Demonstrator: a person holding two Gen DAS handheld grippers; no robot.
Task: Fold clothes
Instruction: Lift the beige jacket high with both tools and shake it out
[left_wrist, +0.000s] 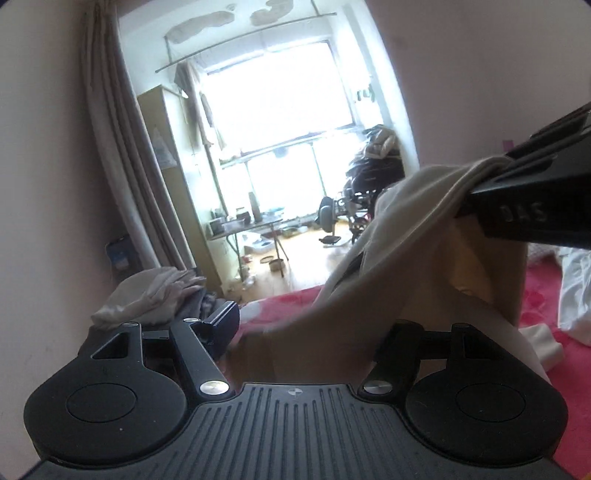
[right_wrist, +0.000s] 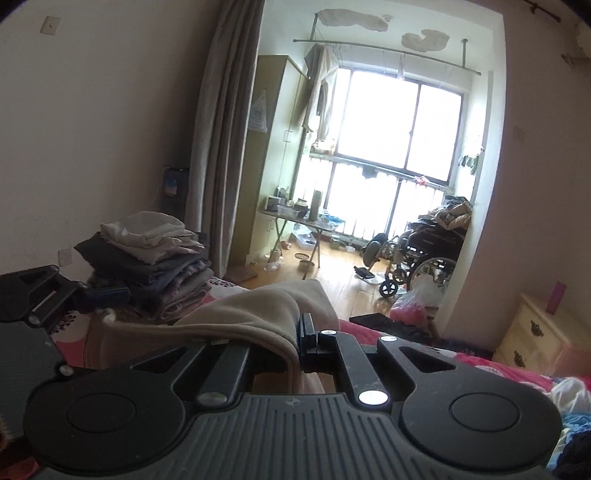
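A beige garment (left_wrist: 388, 280) hangs lifted over the red floral bed cover (left_wrist: 539, 295). In the left wrist view, my right gripper (left_wrist: 480, 184) comes in from the upper right, shut on a bunched cream edge of it. The right wrist view shows that garment (right_wrist: 258, 317) draped over my right gripper (right_wrist: 295, 343), hiding its left finger. My left gripper (left_wrist: 310, 332) is open wide, low beside the hanging cloth. Its left finger (left_wrist: 221, 321) is bare and the cloth falls across the gap. That left gripper (right_wrist: 92, 295) also shows at the left edge of the right wrist view.
A stack of folded clothes (right_wrist: 155, 254) sits on the bed by the wall, also visible as a pile (left_wrist: 147, 295). A white garment (left_wrist: 576, 288) lies at the right. Beyond are a cream nightstand (right_wrist: 535, 339), a wheelchair (right_wrist: 424, 251) and a folding table (right_wrist: 295, 218).
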